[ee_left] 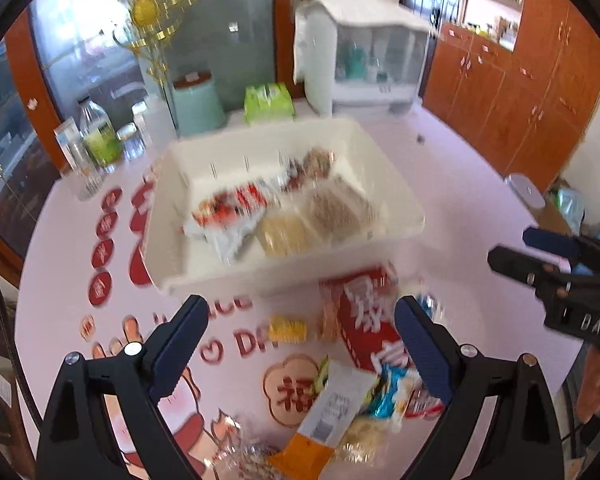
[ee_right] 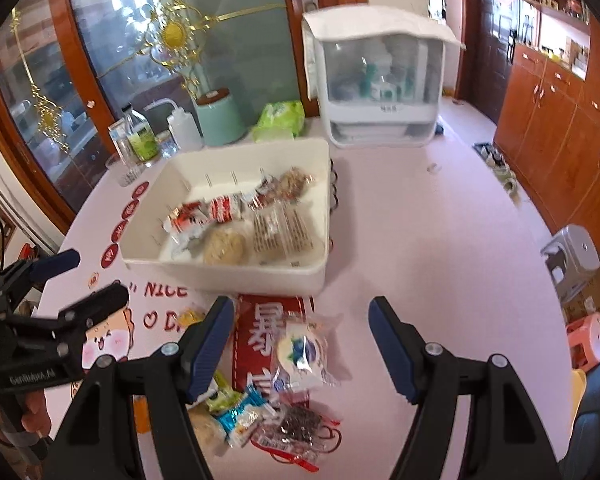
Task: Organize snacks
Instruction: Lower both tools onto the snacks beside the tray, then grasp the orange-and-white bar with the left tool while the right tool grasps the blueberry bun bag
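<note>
1. Presently both tools hang above the near edge of the pink desk (ee_right: 440, 240), each with its jaws spread wide and nothing between them.
2. Left tool (ee_left: 300, 344): seen from its own camera, it frames the loose snack pile; the view is motion-blurred. It also shows at the left edge of the right wrist view (ee_right: 76, 280), jaws apart.
3. Right tool (ee_right: 300, 344): seen from its own camera, it sits over the same pile. It shows at the right edge of the left wrist view (ee_left: 540, 256), jaws apart.
4. White bin (ee_right: 220, 264): stands mid-desk, beyond the pile. It holds red-and-white packets (ee_right: 204, 212), a round tan cake (ee_right: 224, 246), a clear pack of brown bars (ee_right: 282, 232) and a brown wrapped snack (ee_right: 296, 184) at the back.
5. Loose pile, near edge, outside the bin: a long red pack (ee_right: 260, 336) with white characters lies just in front of the bin; a clear-wrapped round biscuit (ee_right: 302, 350) rests on it; a blue-and-silver packet (ee_right: 238, 412), a green packet (ee_right: 220, 398) and a dark crumbly snack in clear wrap (ee_right: 300, 426) lie nearer the cameras. A small yellow snack (ee_left: 288, 328) lies left of the red pack.
6. Far edge: a mint pot (ee_right: 220, 120), a green tissue pack (ee_right: 280, 120), a bottle (ee_right: 140, 136) and a white covered cabinet (ee_right: 376, 80).
</note>
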`<control>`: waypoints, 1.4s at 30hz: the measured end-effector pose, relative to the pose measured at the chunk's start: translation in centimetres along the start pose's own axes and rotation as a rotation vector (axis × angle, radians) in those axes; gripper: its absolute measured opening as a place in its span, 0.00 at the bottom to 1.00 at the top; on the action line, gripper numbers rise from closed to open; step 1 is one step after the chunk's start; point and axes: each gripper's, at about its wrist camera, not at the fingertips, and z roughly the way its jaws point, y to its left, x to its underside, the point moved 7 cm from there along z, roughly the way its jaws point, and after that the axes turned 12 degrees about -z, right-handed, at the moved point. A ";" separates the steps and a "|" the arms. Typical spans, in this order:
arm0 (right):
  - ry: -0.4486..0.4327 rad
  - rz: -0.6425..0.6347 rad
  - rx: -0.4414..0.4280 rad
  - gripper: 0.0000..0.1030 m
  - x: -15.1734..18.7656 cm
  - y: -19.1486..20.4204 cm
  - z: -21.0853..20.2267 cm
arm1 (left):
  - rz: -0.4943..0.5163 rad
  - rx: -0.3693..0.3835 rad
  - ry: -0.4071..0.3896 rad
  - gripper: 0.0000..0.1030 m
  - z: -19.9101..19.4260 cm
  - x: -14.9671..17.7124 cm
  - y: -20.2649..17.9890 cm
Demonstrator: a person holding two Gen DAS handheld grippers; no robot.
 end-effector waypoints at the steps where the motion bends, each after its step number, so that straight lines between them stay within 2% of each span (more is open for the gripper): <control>1: 0.014 0.005 0.000 0.69 0.5 -0.1 0.4 | 0.001 0.000 0.024 0.91 0.6 0.8 0.1; 14: 0.179 0.026 -0.023 0.69 6.2 0.2 6.1 | 0.019 -0.029 0.281 0.91 7.1 9.1 1.0; 20: 0.227 0.015 -0.030 0.69 7.0 0.6 8.6 | 0.049 -0.060 0.323 0.91 8.4 10.6 1.0; 24: 0.255 0.000 -0.041 0.69 7.1 1.1 10.1 | 0.041 -0.069 0.348 0.87 9.0 11.2 1.2; 26: 0.267 -0.012 -0.042 0.69 7.1 1.4 10.9 | 0.029 -0.069 0.362 0.83 9.3 11.3 1.4; 32: 0.298 -0.026 -0.057 0.69 7.3 2.1 12.4 | -0.007 -0.066 0.407 0.64 10.2 12.0 2.1; 34: 0.307 -0.033 -0.063 0.69 7.4 2.3 12.9 | -0.017 -0.066 0.420 0.51 10.4 12.2 2.3; 36: 0.318 -0.039 -0.060 0.68 7.6 2.4 13.4 | -0.027 -0.063 0.428 0.46 10.6 12.3 2.6; 42: 0.307 -0.069 -0.044 0.56 7.8 2.7 13.6 | -0.043 -0.051 0.422 0.38 10.4 12.4 2.9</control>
